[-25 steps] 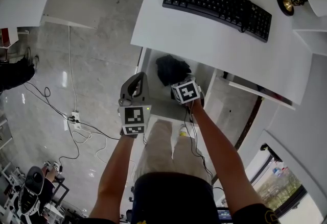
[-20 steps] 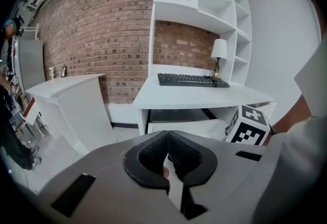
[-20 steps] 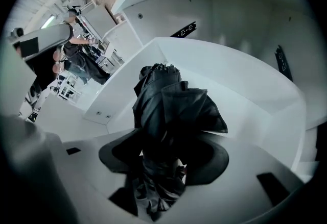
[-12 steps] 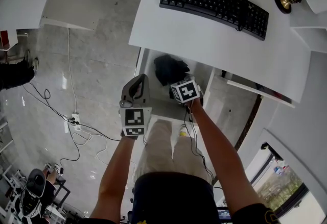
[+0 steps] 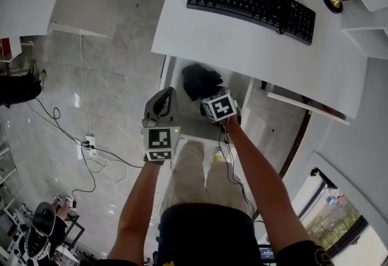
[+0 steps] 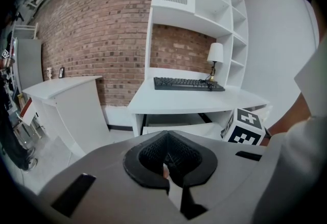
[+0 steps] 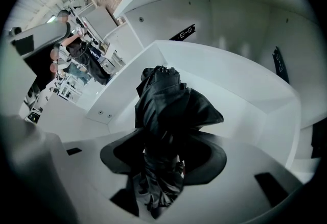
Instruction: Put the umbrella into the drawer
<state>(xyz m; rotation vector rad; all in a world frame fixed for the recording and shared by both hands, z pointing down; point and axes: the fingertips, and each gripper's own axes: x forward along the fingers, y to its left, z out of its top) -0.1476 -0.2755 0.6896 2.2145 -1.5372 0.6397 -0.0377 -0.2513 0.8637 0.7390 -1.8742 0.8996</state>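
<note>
Right gripper view: right gripper (image 7: 166, 155) jaws wide, just narrowing, astride umbrella (image 7: 171, 108); long axis straight ahead into drawer (image 7: 240, 90); left gripper (image 6: 166, 155) jaws together, farther off.

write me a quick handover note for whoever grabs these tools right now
Left tool: shut, empty, held in front of the desk.
Right tool: jaws wide and just been closing slightly, with the black folded umbrella between them; no firm pinch visible.
Umbrella: lying inside the open drawer under the desk.
Done: umbrella is in the drawer.
Left: probably let go fully and lift that tool clear; the drawer stands open.
</note>
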